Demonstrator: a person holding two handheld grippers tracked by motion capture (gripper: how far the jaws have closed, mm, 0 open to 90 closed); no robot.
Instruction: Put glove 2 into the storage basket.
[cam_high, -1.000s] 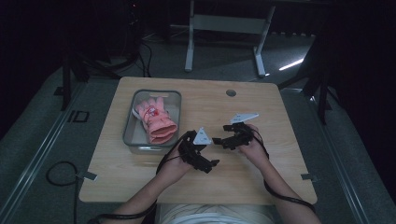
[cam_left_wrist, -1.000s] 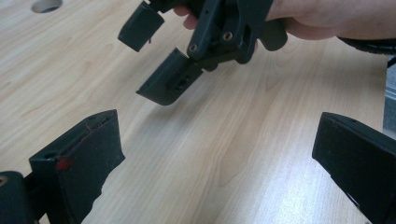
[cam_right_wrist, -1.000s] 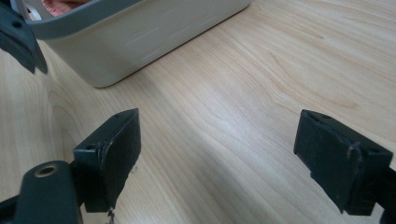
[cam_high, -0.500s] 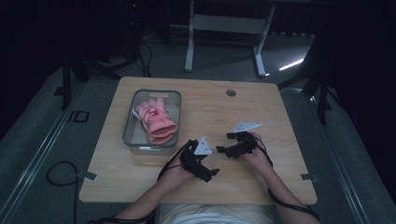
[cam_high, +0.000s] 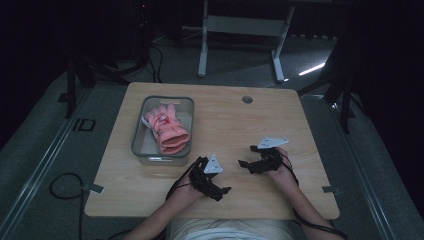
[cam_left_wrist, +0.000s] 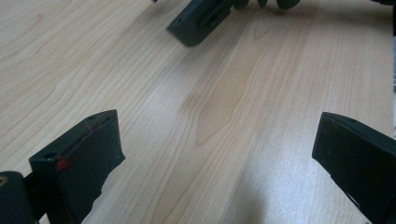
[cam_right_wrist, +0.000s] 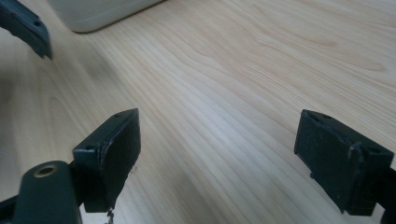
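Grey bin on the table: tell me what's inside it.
The grey bin holds a pink glove, fingers toward the far end, with a small red mark on it. Whatever lies beneath the glove is covered.

One glove (cam_high: 169, 131), one bin (cam_high: 141, 135), two tongs (cam_high: 223, 189)

The person wears a light, whitish top (cam_high: 225, 231) and both forearms are bare. Each hand holds a black, angular two-jaw tool: the left tool (cam_high: 224, 191) and the right tool (cam_high: 242, 163) each carry a pale grey three-cornered plate on top. A thin black cable (cam_high: 320, 226) trails back from the right tool along the forearm, and another runs from the left one. Up close, the left tool (cam_left_wrist: 217, 154) has thick, blocky matte-black jaws with small holes on their upper faces and a red smear on one edge. The right tool (cam_right_wrist: 217, 149) has the same scuffed black blocks and a brass-coloured ring set in its body.
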